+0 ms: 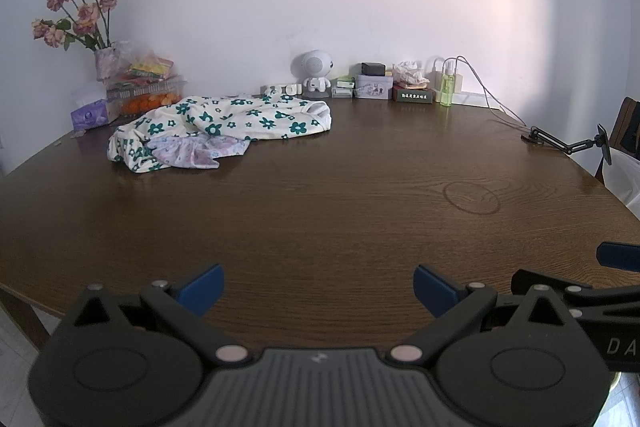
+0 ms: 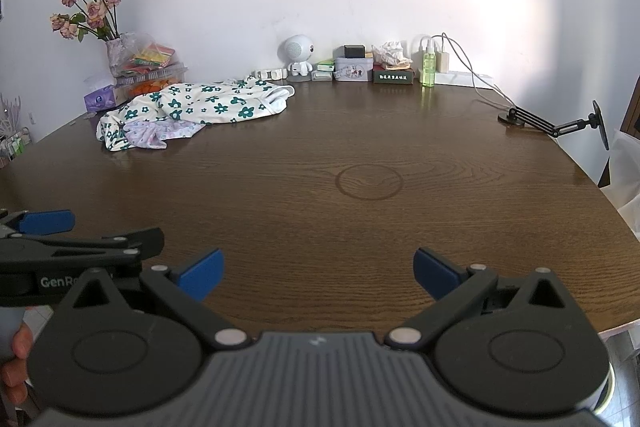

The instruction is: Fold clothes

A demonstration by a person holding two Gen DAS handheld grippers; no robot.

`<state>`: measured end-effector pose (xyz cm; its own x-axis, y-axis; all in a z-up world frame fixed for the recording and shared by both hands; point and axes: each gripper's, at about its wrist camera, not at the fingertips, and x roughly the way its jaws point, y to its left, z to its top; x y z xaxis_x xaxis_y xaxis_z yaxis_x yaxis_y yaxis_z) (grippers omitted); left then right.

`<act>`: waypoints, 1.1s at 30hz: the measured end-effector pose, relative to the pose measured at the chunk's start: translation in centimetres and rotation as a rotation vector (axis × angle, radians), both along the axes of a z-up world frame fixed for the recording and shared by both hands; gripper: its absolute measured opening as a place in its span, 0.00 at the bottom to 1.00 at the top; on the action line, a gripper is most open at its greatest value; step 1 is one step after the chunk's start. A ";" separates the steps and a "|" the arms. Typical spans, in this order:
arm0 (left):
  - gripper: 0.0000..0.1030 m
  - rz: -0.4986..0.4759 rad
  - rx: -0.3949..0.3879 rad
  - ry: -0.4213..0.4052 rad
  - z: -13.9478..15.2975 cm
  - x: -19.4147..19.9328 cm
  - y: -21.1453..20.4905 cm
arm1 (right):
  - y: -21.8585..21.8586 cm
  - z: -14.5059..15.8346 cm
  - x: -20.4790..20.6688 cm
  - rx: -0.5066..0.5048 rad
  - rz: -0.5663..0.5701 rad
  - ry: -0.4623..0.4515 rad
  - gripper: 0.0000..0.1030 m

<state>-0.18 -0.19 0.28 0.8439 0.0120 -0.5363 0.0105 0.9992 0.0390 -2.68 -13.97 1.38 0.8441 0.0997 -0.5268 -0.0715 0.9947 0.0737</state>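
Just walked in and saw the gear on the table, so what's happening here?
A person is holding a pair of tongs in each hand, about to fold clothes. Both the left tongs and the right tongs are open, empty and at the near edge of the wooden table. The clothes are untouched: a crumpled green-flowered garment lies at the far left of the table, with a smaller pink-patterned piece bunched against its near edge. Folding has not begun.

Floral garment [image 1: 224, 121]: cream, green flower print, crumpled and unfolded, at 11 o'clock on the far tabletop. Pale pink-lilac printed garment [image 1: 192, 153]: bunched, touching and partly under its near edge.
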 end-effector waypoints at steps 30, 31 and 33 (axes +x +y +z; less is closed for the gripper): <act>0.99 -0.004 -0.002 -0.001 0.1 0.1 0.2 | -0.2 0.3 0.0 0.005 0.001 -0.005 1.00; 0.99 -0.004 -0.002 -0.002 0.1 0.1 0.3 | -0.2 0.2 0.0 0.004 0.001 -0.006 1.00; 0.99 -0.004 -0.001 -0.002 0.2 0.1 0.2 | -0.1 0.2 0.0 0.005 0.001 -0.006 1.00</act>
<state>-0.06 0.02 0.43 0.8453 0.0079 -0.5342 0.0147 0.9992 0.0381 -2.66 -14.07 1.62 0.8471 0.1027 -0.5214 -0.0725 0.9943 0.0781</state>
